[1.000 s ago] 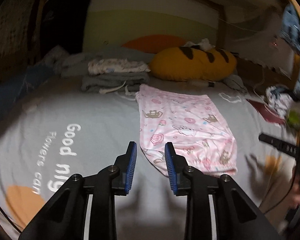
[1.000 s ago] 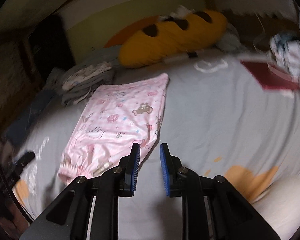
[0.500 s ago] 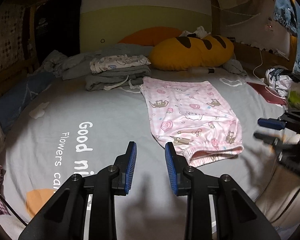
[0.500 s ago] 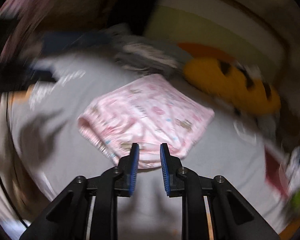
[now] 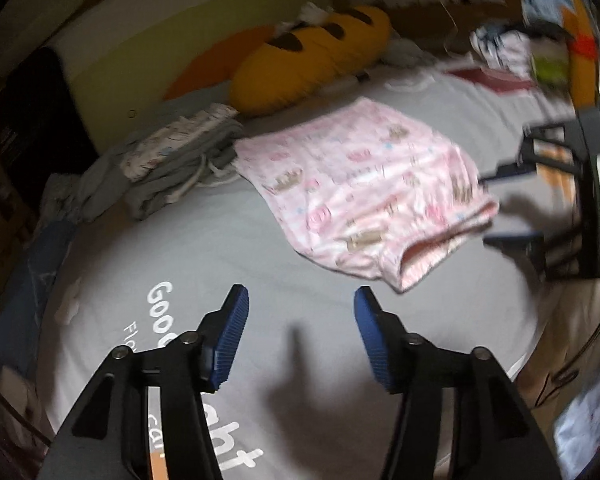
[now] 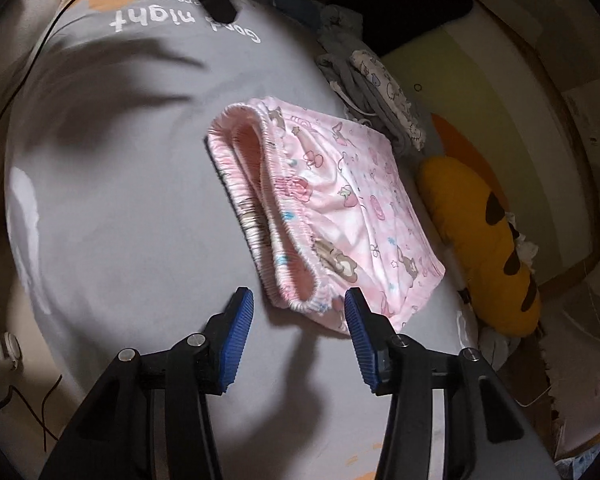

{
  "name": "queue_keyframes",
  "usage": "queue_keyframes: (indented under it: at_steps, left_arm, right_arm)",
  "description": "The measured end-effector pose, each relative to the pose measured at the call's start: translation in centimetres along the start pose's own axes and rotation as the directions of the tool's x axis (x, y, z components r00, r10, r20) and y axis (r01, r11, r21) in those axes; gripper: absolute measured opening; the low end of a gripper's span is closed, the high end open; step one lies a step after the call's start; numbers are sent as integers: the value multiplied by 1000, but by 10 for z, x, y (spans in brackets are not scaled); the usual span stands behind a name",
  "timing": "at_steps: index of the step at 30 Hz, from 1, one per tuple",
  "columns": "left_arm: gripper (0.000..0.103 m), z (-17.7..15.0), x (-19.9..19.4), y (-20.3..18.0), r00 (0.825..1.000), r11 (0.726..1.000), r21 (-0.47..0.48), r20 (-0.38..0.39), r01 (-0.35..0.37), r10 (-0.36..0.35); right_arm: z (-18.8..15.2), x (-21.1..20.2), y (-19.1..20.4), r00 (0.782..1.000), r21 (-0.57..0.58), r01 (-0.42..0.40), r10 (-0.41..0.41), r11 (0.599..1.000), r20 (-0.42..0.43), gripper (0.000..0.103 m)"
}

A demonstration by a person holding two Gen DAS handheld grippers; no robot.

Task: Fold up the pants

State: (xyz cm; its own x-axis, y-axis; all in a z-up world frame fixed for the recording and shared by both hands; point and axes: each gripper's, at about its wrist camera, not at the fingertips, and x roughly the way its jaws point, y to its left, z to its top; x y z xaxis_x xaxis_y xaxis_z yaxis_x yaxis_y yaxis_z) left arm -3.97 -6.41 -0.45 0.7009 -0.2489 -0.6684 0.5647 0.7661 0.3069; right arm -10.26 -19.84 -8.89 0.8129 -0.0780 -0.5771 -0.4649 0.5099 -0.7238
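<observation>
A yellow bread-shaped pillow [image 5: 308,56] lies at twelve o'clock on the grey bedsheet [image 5: 220,248]; folded grey clothes [image 5: 176,168] sit at ten o'clock.

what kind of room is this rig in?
Most likely a bedroom: the pink pants lie on a grey "Good night" bedsheet, with a yellow bolster pillow and a pile of folded clothes near the headboard.

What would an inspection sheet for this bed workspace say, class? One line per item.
Surface: grey sheet, printed "Good night".
Job's things: pink pants lying flat, waistband nearest the right tool.
Clutter: folded clothes; yellow pillow; red book.
Grippers: left tool open, over bare sheet; right tool open, at the waistband, not gripping.
Cables: black cable along the bed edge.
Surroundings: striped headboard.
</observation>
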Motion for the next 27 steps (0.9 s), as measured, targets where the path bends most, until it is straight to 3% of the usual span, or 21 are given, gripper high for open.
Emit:
queue_keyframes:
  at_steps: [8,12,14,18,20,24,27]
  left_arm:
    - [55,-4,22,-4,1000,1000,14,-29,9,-8]
    - [55,-4,22,-6,999,995,90,-4,32,-32]
    - [55,-4,22,-9,998,987,147,13,59,-61]
    - [55,-3,28,-13,989,963,233,26,134,-144]
    - [55,-4,34,-17,986,949,275,21,152,-164]
    - [55,-1,47,-29,986,926,346,17,150,-166]
    - [56,5,50,-32,987,928,354,69,113,-146]
  right_arm:
    - [5,17,22,986,-152,168,-167,974,17,48]
    - [8,24,26,975,-180,222,-219,958,41,48]
    - [8,25,27,976,-186,216,-213,958,38,37]
    - [7,22,32,971,-195,238,-232,952,50,26]
    - [7,22,27,975,-167,221,-217,961,41,19]
    - [12,17,-8,997,-13,72,-71,997,34,18]
    - [11,15,-26,998,34,27,-28,999,49,18]
